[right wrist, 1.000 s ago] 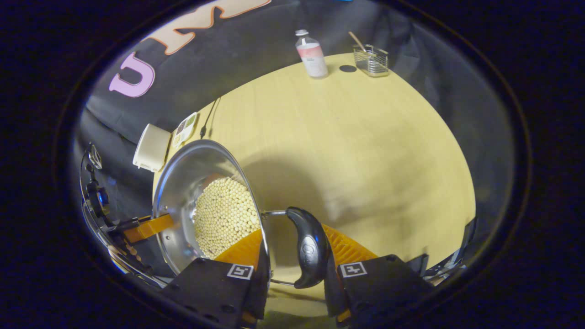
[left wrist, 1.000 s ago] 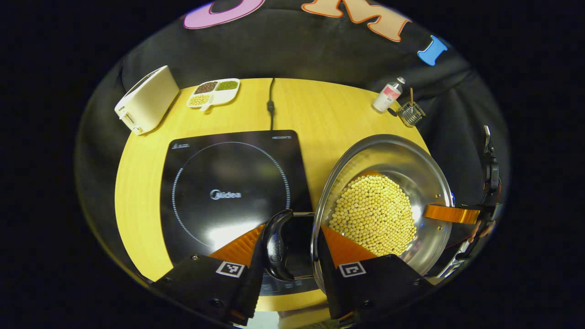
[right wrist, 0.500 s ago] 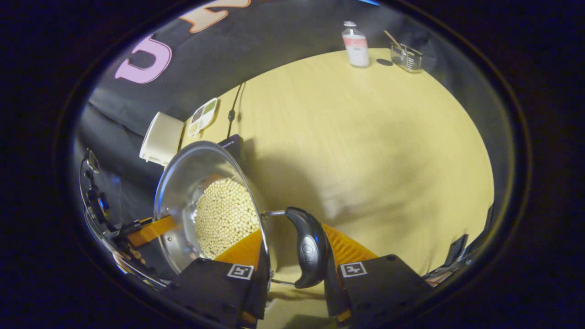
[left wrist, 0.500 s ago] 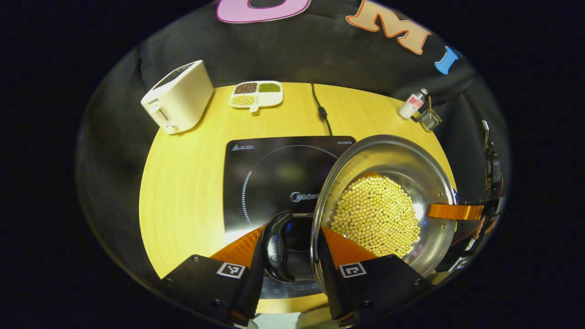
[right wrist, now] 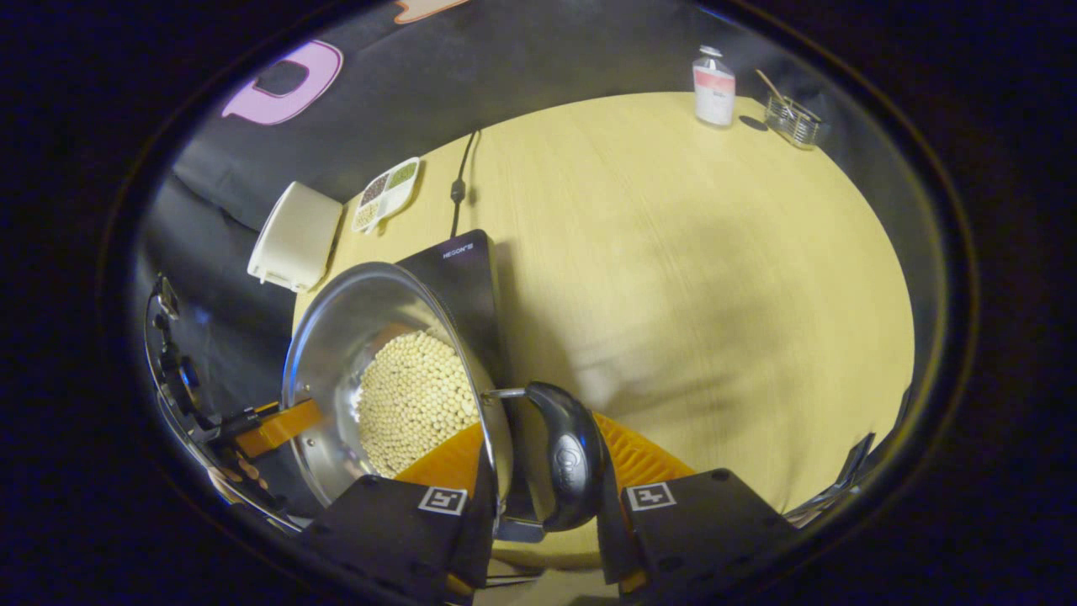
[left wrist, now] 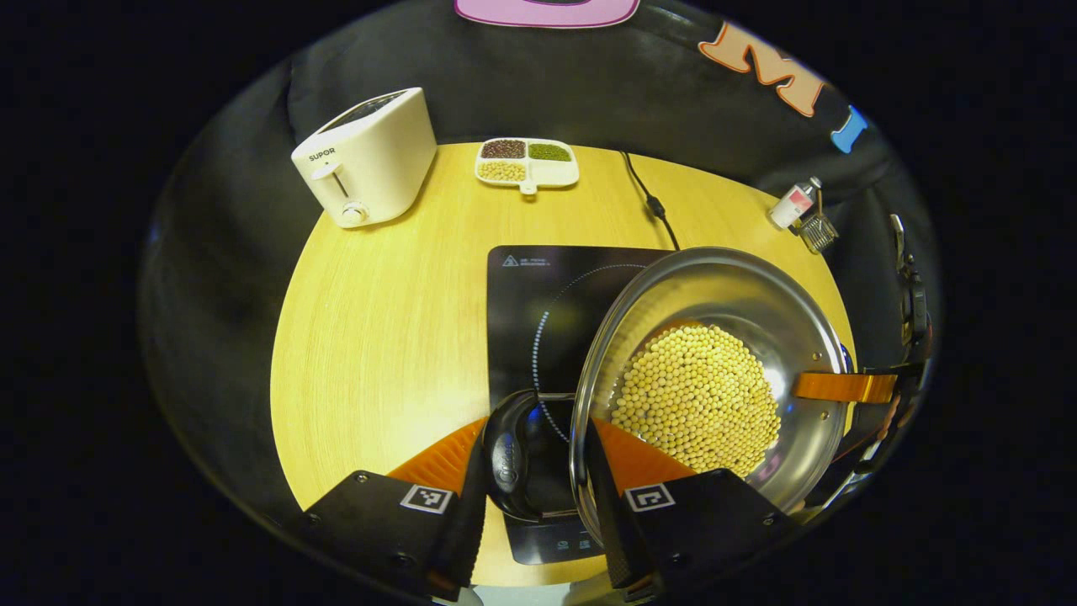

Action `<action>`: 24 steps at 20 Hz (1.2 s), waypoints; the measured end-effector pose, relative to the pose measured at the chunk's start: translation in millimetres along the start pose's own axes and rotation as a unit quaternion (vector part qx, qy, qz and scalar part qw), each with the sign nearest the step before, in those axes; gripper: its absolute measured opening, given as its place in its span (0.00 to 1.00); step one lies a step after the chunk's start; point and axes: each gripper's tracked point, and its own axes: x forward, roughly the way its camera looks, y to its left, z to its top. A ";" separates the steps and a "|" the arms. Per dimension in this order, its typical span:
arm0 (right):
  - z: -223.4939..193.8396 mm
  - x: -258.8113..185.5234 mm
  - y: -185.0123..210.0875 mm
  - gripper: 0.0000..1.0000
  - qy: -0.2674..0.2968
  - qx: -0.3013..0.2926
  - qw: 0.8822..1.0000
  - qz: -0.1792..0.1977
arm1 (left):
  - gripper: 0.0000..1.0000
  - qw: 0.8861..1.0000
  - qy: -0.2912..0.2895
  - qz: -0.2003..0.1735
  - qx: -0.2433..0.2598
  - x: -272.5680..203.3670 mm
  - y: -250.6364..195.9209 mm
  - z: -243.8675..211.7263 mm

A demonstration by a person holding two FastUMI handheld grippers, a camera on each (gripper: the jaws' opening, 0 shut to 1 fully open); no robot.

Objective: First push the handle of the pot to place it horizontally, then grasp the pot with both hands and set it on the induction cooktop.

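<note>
A steel pot (left wrist: 740, 286) holding yellow beans (left wrist: 698, 404) hangs between both grippers, partly over the right half of the black induction cooktop (left wrist: 538, 295). My left gripper (left wrist: 538, 459) is shut on the pot's near side: one finger is inside the rim and the other is outside the black handle (left wrist: 507, 459). At the opposite rim a finger (left wrist: 841, 387) of my right gripper reaches in. In the right gripper view, my right gripper (right wrist: 543, 463) clamps the other black handle (right wrist: 572, 459) and the pot (right wrist: 336, 337) wall. The cooktop (right wrist: 463, 269) lies behind the pot.
On the yellow round table (left wrist: 379, 295) stand a white toaster (left wrist: 366, 156) at the back left and a divided dish (left wrist: 526, 160) of beans beside it. The cooktop's cable (left wrist: 644, 194) runs back. A bottle (left wrist: 791, 204) and a wire basket (left wrist: 818, 231) sit at the back right.
Both grippers have carried the pot leftward across the table. The cooktop, earlier off to the pot's left, now lies partly beneath it. The grip on both handles is unchanged.
</note>
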 end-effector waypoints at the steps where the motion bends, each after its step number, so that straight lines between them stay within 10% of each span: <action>1: 4.1 3.3 3.4 0.54 -0.004 0.000 1.000 0.002 | 0.60 1.000 -0.006 0.001 0.000 0.6 3.6 4.3; 24: 26.2 22.5 17.9 0.50 -0.017 0.019 1.000 0.016 | 0.64 0.997 -0.046 0.044 0.040 4.5 24.1 32.7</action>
